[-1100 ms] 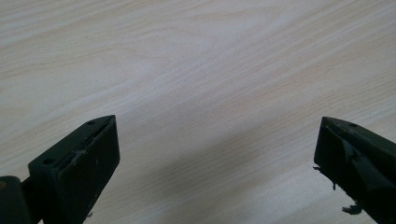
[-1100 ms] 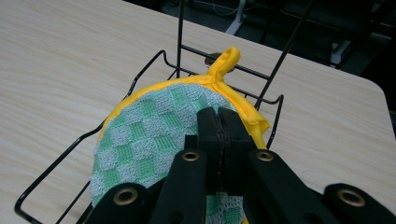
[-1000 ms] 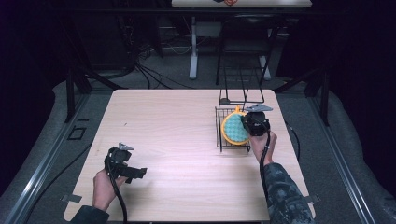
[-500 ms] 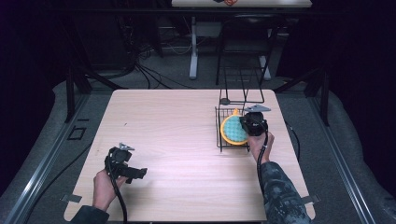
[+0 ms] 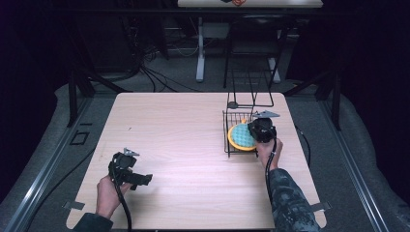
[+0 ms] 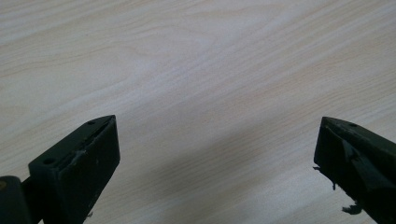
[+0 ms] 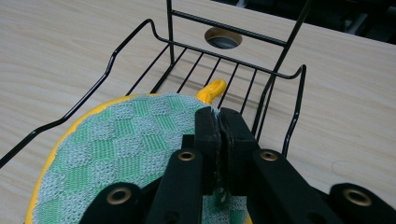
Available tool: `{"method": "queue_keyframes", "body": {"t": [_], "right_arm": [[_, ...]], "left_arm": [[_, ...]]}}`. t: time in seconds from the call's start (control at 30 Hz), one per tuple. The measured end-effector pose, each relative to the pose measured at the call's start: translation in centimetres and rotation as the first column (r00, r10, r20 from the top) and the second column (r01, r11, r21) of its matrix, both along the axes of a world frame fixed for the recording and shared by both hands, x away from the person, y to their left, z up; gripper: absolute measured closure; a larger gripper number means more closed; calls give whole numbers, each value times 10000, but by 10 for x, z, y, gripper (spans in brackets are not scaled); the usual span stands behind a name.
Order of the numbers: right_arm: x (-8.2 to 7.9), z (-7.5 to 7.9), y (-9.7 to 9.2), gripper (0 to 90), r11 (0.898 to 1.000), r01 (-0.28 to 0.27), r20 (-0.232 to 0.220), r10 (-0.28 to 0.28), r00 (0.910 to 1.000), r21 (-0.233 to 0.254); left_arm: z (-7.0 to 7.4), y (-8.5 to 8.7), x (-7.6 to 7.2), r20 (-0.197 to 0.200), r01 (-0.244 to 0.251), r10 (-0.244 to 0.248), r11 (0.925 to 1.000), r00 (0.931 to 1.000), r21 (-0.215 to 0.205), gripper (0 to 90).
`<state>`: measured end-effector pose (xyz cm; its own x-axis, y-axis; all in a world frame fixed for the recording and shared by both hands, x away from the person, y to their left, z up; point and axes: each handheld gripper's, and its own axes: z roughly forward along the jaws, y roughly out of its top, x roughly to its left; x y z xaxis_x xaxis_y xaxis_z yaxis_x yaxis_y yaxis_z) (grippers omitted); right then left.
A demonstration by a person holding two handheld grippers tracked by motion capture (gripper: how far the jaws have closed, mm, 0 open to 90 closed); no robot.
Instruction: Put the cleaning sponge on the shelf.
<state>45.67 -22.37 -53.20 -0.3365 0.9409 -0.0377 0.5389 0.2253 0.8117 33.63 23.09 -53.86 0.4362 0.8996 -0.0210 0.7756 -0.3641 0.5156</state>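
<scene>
Two grippers on the bench (image 5: 183, 121). Right gripper (image 7: 218, 122) jaws pressed together, clamping the edge of the green-and-yellow pot holder (image 7: 126, 149) inside the black wire rack (image 7: 140, 35), far right. Left gripper (image 6: 215, 154) jaws wide apart, nothing between them, over bare wood near the front-left edge. Pot holder's near rim is cut off.

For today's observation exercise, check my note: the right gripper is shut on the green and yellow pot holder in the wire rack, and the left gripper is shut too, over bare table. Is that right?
One detail is wrong. The left gripper is open: the left gripper view shows its jaws wide apart over bare table. The rest stands: the right gripper is shut on the pot holder in the wire rack.
</scene>
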Motion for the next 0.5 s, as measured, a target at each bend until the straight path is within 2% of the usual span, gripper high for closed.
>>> {"method": "queue_keyframes", "body": {"t": [0.1,0.17,0.3,0.37,0.43,0.5], "right_arm": [[3,1,-1,835,9999,-158,-127,158,9998,27],[4,2,-2,778,9997,-241,-106,242,9997,98],[3,5,-4,592,9994,-331,-337,335,9989,126],[0,7,-5,514,9993,-280,-321,288,9991,265],[-3,9,-5,433,9995,-302,-302,306,9991,132],[-8,14,-7,359,9992,-257,-285,265,9992,294]], "left_arm": [[0,0,0,-7,0,0,10000,10000,-10,2],[0,0,0,-2,-17,17,10000,10000,-34,2],[0,0,1,-45,16,-16,10000,10000,-14,2],[0,0,0,-12,47,-47,10000,10000,-8,2],[0,0,0,-1,-31,31,10000,10000,-49,2],[1,1,0,11,-83,83,9999,10000,-118,3]]}}
